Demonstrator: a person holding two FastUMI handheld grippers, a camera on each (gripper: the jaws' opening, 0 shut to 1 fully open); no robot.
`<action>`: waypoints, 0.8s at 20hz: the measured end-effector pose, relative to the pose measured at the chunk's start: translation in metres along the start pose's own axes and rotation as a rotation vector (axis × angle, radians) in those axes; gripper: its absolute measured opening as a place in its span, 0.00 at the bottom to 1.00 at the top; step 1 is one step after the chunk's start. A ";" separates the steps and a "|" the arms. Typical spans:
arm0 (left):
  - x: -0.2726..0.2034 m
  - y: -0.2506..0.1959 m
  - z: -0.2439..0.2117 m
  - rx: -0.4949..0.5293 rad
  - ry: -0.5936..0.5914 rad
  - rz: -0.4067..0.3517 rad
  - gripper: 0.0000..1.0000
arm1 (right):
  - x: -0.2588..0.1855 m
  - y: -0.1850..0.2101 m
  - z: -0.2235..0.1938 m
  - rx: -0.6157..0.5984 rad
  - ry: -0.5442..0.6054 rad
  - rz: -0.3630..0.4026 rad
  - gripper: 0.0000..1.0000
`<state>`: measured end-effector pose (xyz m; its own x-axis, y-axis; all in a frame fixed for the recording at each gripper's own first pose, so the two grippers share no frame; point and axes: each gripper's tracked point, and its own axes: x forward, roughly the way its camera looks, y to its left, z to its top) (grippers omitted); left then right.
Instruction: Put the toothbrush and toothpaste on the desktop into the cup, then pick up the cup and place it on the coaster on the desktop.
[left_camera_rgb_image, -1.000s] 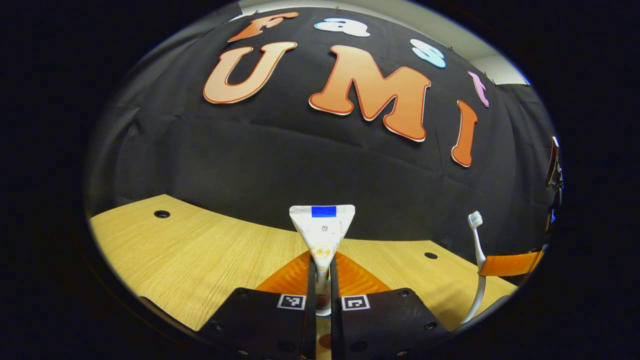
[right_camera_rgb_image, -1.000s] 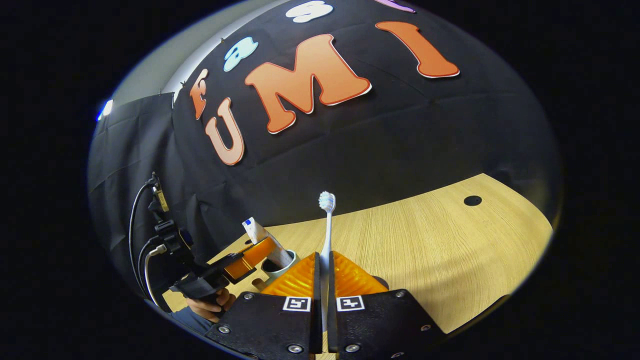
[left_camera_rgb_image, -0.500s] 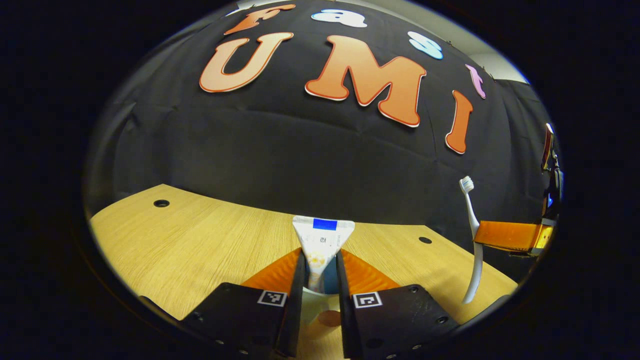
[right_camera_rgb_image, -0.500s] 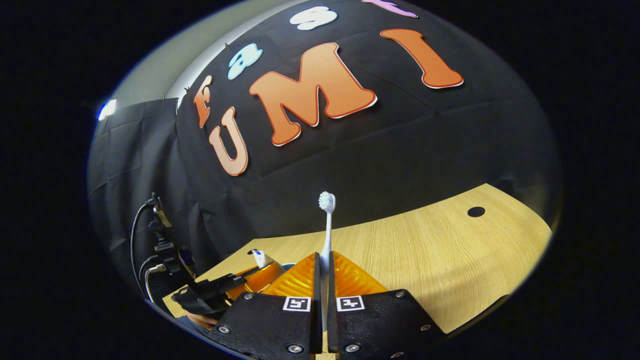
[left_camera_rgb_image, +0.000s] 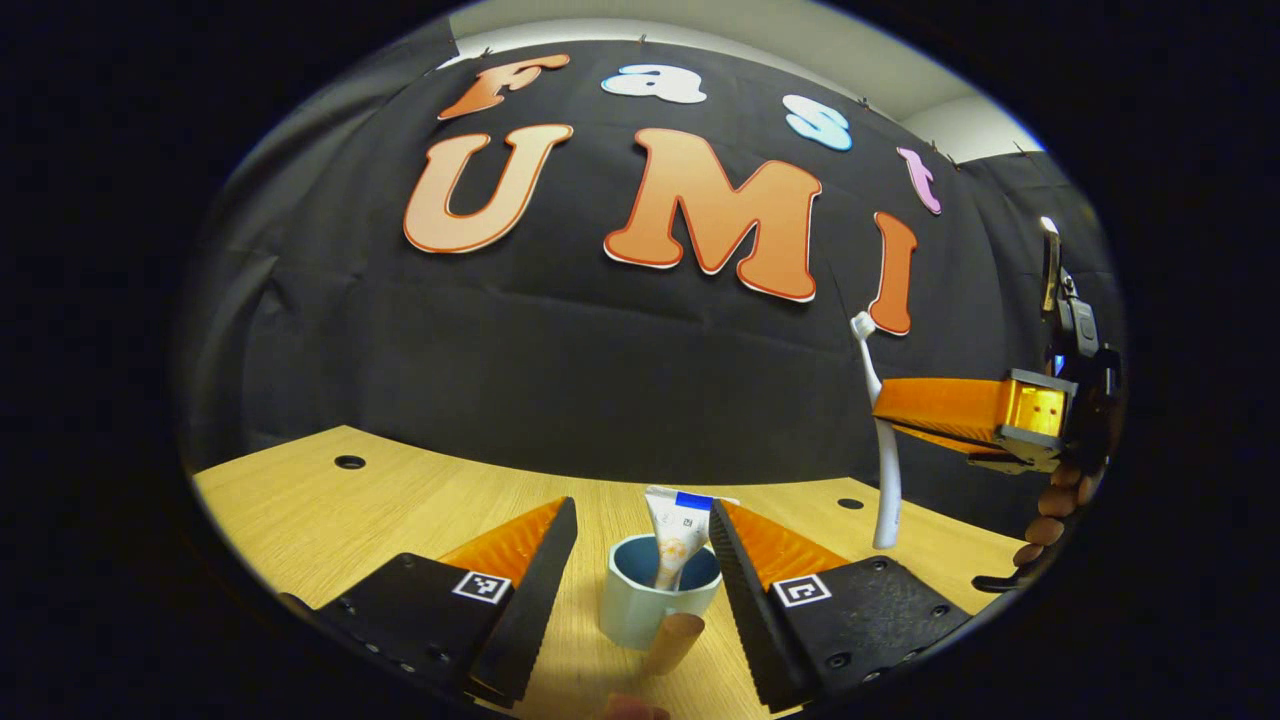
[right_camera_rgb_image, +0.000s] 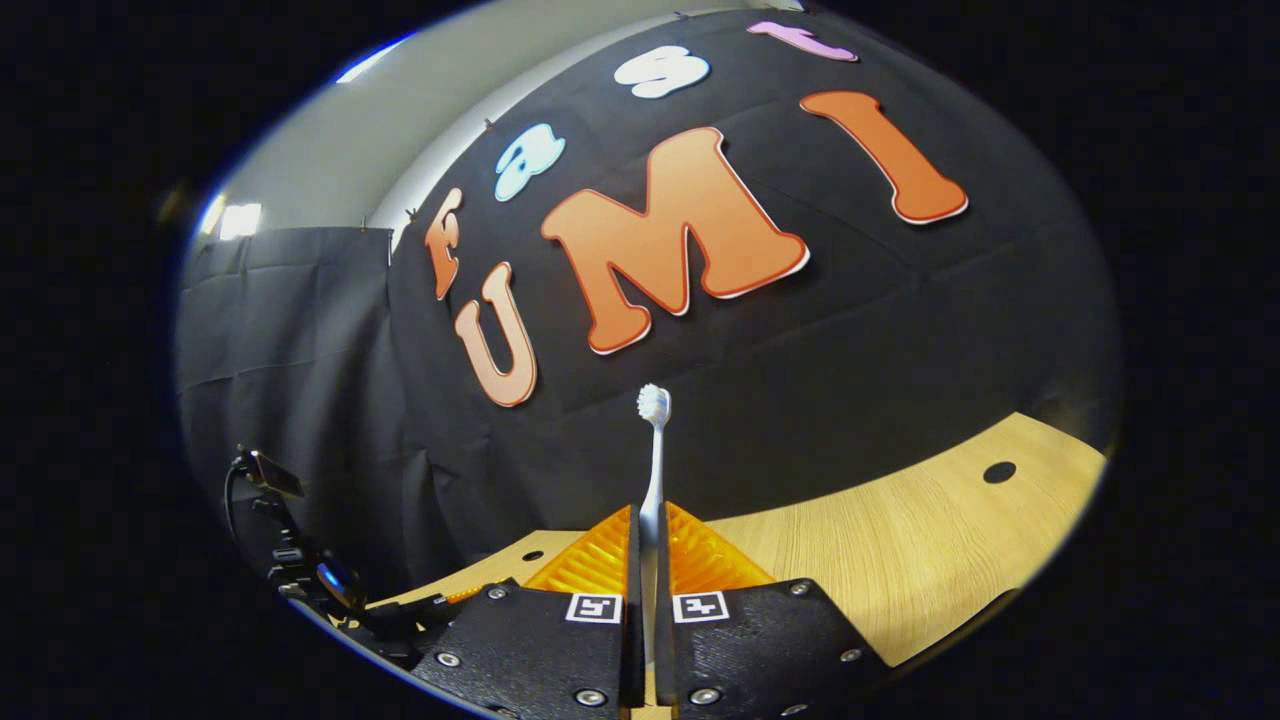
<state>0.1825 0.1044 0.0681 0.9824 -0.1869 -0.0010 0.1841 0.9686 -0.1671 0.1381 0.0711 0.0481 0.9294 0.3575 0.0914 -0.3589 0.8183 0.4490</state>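
While the left gripper (left_camera_rgb_image: 640, 560) hangs with fingers spread wide, the pale blue ceramic cup (left_camera_rgb_image: 655, 600) stands on the light wooden counter (left_camera_rgb_image: 420, 505) between them, touching neither. The white crimped toothpaste tube (left_camera_rgb_image: 675, 535) sits upright in the cup, leaning on the rim. The right gripper (right_camera_rgb_image: 645, 590) has its fingers closed on the white plastic toothbrush (right_camera_rgb_image: 652, 470), bristles up; in the left gripper view it is held above the counter right of the cup, apart from it. A small brown handle-like piece at the cup's front, unclear.
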 end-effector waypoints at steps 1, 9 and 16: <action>-0.004 0.004 0.005 0.005 -0.015 0.007 0.80 | 0.006 0.004 0.002 -0.017 -0.021 0.013 0.04; -0.026 0.030 0.027 0.071 -0.090 0.074 0.80 | 0.053 0.025 -0.014 -0.018 -0.103 0.099 0.05; -0.025 0.038 0.007 0.055 -0.048 0.090 0.80 | 0.079 0.018 -0.054 -0.006 -0.080 0.096 0.04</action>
<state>0.1649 0.1466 0.0691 0.9952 -0.0923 0.0337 0.0956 0.9889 -0.1137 0.2007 0.1387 0.0156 0.8946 0.3973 0.2044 -0.4467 0.7849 0.4294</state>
